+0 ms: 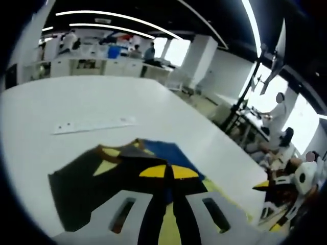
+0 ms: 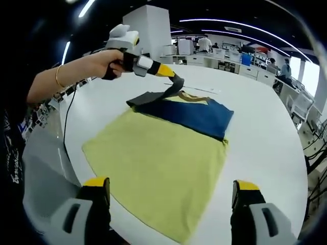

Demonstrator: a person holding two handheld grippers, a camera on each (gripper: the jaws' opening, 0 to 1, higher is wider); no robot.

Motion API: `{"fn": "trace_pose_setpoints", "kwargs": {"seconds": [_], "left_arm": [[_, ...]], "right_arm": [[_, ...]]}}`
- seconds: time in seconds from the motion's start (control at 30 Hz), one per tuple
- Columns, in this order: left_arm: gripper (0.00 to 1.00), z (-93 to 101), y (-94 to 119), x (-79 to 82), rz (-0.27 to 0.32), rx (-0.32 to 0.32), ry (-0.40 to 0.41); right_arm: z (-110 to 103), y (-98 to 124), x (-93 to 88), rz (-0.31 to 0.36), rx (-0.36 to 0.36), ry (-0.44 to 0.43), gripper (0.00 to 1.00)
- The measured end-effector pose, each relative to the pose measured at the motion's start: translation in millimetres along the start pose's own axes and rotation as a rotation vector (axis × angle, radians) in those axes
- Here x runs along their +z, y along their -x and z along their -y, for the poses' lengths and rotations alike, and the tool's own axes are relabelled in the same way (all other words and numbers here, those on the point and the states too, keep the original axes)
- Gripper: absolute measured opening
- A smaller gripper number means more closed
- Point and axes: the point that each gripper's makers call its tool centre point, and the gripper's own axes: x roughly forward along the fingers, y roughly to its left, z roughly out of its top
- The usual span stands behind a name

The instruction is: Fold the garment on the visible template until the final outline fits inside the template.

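Garment (image 2: 191, 115): a dark blue and grey shirt with a tan neck trim, lying at the far end of a yellow-green rectangular cloth template (image 2: 158, 168) on the white round surface (image 2: 265, 148).

Right gripper view, left to right:
- A person's hand (image 2: 104, 64), with a thin bracelet at the wrist, holds the left tongs (image 2: 176, 81) at upper left. A black cable runs down from that hand across the surface.
- The left tongs are closed on a dark grey edge of the garment, which is lifted off the surface at that point. The lifted fold slopes down to the garment's left corner.
- The rest of the garment lies flat, its blue part overlapping the template's far edge.
- The right tongs (image 2: 171, 196) rise from the bottom edge, jaws wide apart with yellow tips, gripping nothing. They hover over the near end of the template, well apart from the garment.

Left gripper view, left to right:
- A white paper strip (image 1: 94, 124) lies on the surface beyond the garment.
- The garment (image 1: 87, 178) spreads dark under and ahead of the left tongs (image 1: 168, 176); blue fabric shows to the right of the tan neck trim.
- The white jaws with yellow tips meet on a dark fold of cloth.
- At right, beyond the surface's edge, people sit at desks (image 1: 255, 122) near bright windows.
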Motion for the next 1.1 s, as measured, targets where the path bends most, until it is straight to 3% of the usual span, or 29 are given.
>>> {"fn": "trace_pose_setpoints", "kwargs": {"seconds": [0.47,0.83,1.1], "left_arm": [[0.0,46.1,-15.8,-5.9,0.006,-0.112,-0.001],[0.0,69.8,-21.6,-25.0,-0.022,-0.168,-0.017],[0.0,75.2,-25.1,-39.9,-0.047,-0.18,-0.021]], "right_arm": [[1.6,-0.4,-5.1,-0.017,-0.003,-0.004,1.0],[-0.4,-3.4,-8.5,-0.022,0.002,-0.008,1.0],[1.7,-2.9,-14.5,-0.032,-0.002,-0.017,1.0]]}}
